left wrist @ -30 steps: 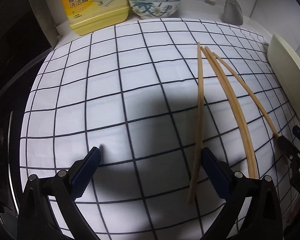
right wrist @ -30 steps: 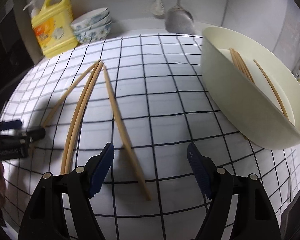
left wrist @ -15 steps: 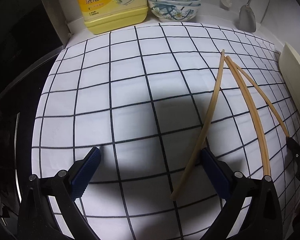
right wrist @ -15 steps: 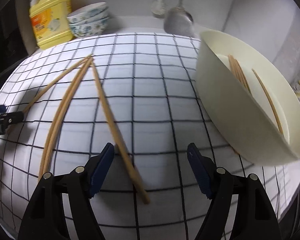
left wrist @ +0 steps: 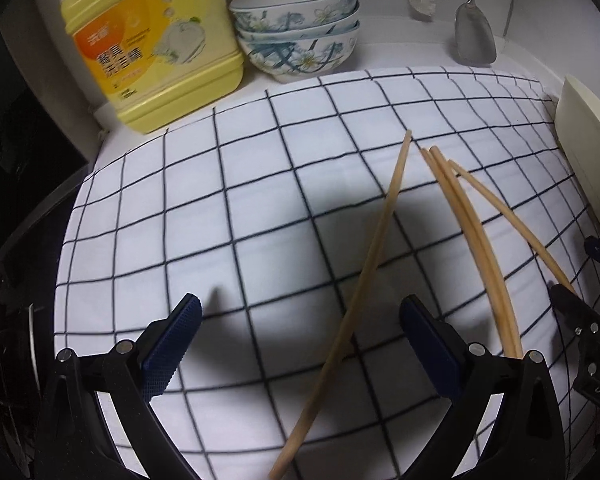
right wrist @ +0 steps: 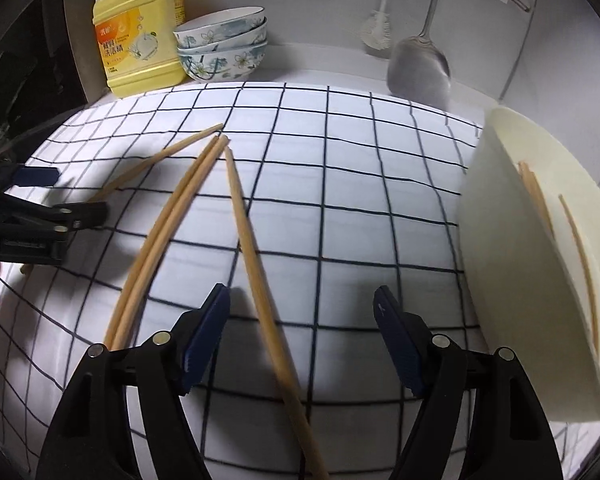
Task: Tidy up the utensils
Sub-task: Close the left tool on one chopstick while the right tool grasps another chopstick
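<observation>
both grippers spread and empty — right gripper (right wrist: 300, 332) straddles one chopstick (right wrist: 256, 264) on the checked cloth (right wrist: 340, 200), left gripper (left wrist: 300, 340) another (left wrist: 364, 280) — closing off-centre could roll either thin stick away or snag the cloth

Four pale wooden chopsticks (right wrist: 204, 204) lie flat on the checked cloth (right wrist: 340, 216), fanned from near-touching far tips. One runs between the right tongs (right wrist: 302, 336); a close pair lies just left of them. More chopsticks (right wrist: 540, 208) rest in the cream bowl (right wrist: 496, 280), right of these tongs.
</observation>
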`<state>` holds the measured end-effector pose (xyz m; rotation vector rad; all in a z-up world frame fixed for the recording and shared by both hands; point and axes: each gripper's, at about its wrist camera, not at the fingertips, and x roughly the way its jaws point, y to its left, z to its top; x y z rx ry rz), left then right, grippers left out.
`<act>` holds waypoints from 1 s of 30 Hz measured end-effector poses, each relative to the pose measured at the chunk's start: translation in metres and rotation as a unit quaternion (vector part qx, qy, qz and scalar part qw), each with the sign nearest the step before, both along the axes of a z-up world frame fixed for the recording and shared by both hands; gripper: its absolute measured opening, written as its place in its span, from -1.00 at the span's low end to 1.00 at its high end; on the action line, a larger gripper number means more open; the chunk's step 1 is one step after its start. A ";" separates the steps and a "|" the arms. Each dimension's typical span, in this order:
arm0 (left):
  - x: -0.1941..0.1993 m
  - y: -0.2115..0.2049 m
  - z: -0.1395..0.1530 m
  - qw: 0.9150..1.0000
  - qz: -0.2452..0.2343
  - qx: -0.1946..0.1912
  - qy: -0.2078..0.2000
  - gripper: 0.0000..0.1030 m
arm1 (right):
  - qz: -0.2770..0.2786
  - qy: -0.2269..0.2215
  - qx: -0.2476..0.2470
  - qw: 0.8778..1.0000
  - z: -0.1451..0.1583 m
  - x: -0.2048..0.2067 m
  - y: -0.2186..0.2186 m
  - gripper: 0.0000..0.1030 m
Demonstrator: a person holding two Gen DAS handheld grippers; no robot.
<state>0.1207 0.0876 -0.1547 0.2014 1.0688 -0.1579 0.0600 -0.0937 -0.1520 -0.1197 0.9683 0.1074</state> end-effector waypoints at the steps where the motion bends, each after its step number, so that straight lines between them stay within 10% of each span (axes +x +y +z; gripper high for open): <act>1: 0.003 -0.001 -0.001 1.000 -0.002 -0.009 -0.003 0.87 | 0.002 0.002 0.007 1.000 0.000 0.001 -0.001 0.31; 7: 0.015 -0.005 -0.003 0.999 -0.021 -0.046 -0.004 0.72 | 0.022 -0.002 0.019 1.000 0.001 0.007 0.008 0.04; 11: 0.013 -0.017 0.003 0.998 -0.049 -0.049 -0.013 0.15 | 0.027 -0.006 0.023 0.999 0.000 0.007 0.011 -0.01; 18: 0.005 -0.035 0.006 0.995 -0.079 -0.055 -0.017 -0.75 | 0.037 -0.006 0.015 0.999 0.003 0.006 0.018 -0.81; 30: -0.014 -0.017 0.008 0.994 -0.073 -0.081 0.024 -0.86 | -0.013 0.021 0.060 0.998 0.006 -0.009 0.010 -0.88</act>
